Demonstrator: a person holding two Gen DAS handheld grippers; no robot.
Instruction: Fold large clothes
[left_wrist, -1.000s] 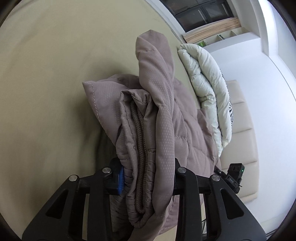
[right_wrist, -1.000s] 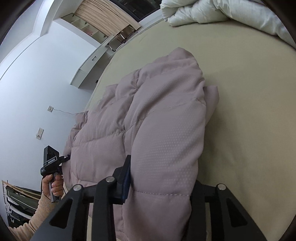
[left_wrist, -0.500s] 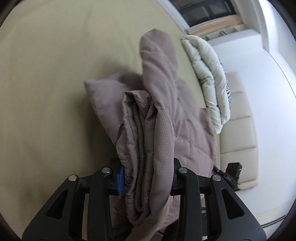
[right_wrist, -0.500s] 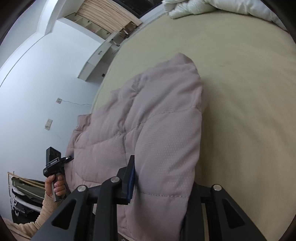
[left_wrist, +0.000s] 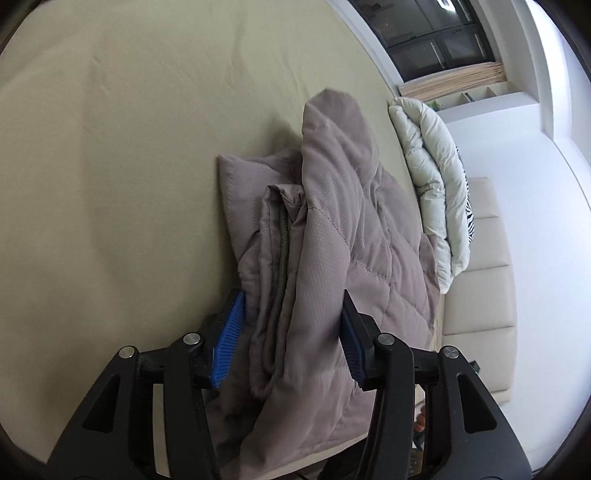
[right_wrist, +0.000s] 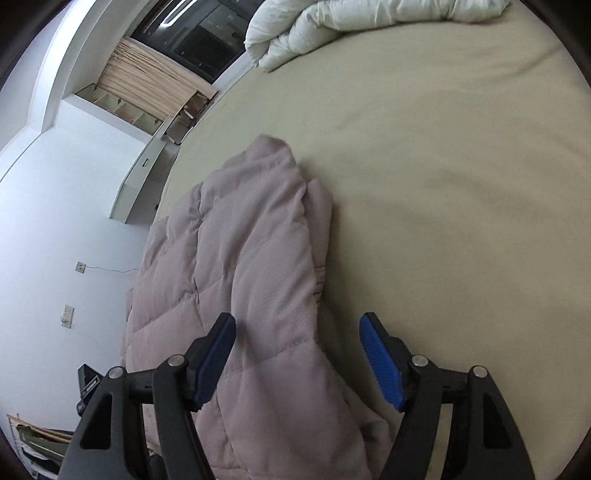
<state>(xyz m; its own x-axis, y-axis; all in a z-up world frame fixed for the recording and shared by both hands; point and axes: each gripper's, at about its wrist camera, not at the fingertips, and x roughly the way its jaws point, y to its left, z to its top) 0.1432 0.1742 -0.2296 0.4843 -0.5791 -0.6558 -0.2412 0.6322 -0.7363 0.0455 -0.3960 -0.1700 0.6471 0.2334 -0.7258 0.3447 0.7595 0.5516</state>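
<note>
A mauve quilted puffer jacket (left_wrist: 351, 229) lies folded in layers on the beige bed sheet (left_wrist: 129, 166). Its stacked edge, with a dark knit cuff showing, runs between the jaws of my left gripper (left_wrist: 291, 317). Those jaws are opening, and the left blue pad (left_wrist: 227, 339) stands just off the fabric. In the right wrist view the jacket (right_wrist: 251, 240) lies flat on the sheet (right_wrist: 443, 166). My right gripper (right_wrist: 297, 328) is opening wide over its near end. Its right pad (right_wrist: 380, 365) hangs over bare sheet, apart from the cloth.
A white duvet (left_wrist: 432, 177) is bunched at the head of the bed (right_wrist: 332, 29), against a beige padded headboard (left_wrist: 480, 277). A low white cabinet (right_wrist: 144, 177) stands by the wall beyond the bed's far edge. Broad bare sheet stretches beside the jacket.
Both grippers carried the jacket sideways across the bed. Both sets of jaws have spread: the right pads have let the fabric go, and the left pads have loosened off the folded edge.
</note>
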